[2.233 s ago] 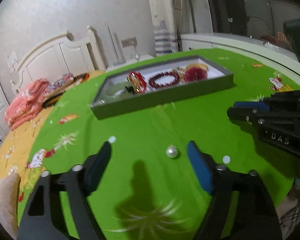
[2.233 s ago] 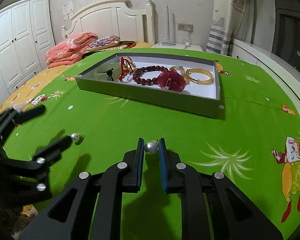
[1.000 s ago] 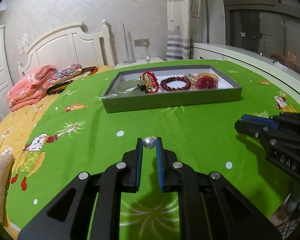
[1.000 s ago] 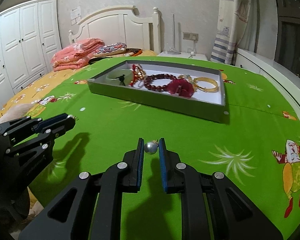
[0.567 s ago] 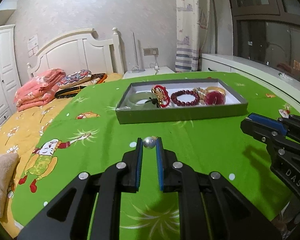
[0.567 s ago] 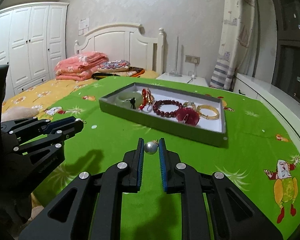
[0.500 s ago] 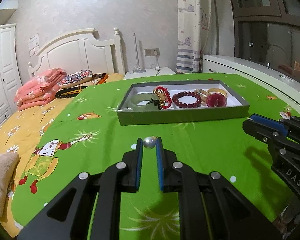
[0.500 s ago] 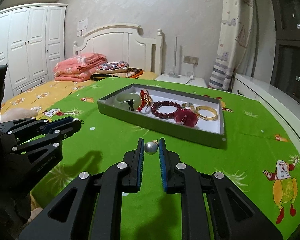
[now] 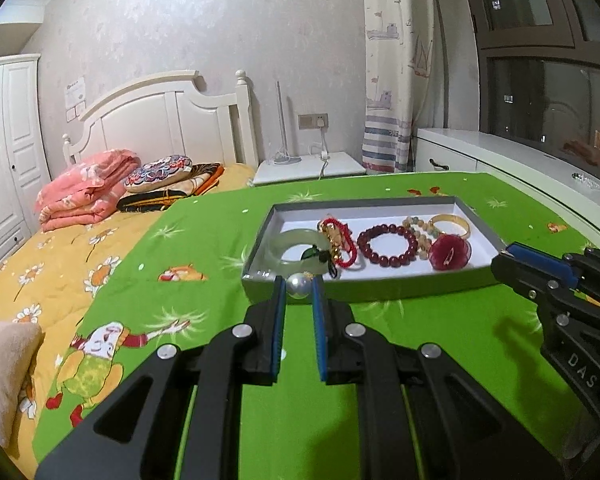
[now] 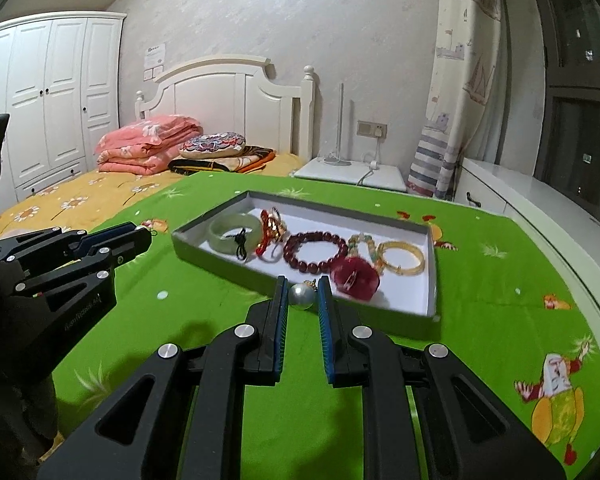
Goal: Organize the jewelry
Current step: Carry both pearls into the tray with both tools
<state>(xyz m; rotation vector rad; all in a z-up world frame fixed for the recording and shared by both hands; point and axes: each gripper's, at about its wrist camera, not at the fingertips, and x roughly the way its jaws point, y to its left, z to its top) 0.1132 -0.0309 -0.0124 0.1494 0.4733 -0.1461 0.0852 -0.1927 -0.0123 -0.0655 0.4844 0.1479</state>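
Overhead, left gripper (image 9: 299,286) clamped on one pearl earring (image 9: 298,285), right gripper (image 10: 303,294) clamped on another pearl earring (image 10: 303,294), "DAS" (image 9: 583,370) lettering on right housing, above grey tray (image 9: 380,286).

Home bedroom. Bed with white headboard (image 10: 236,92) and yellow flowered sheet (image 9: 52,264), folded pink quilt (image 10: 148,144), pillow (image 10: 214,145). White wardrobe (image 10: 56,100) far left, nightstand (image 10: 350,176) beyond, curtain (image 10: 456,80) and dark window (image 9: 548,60) to the right.
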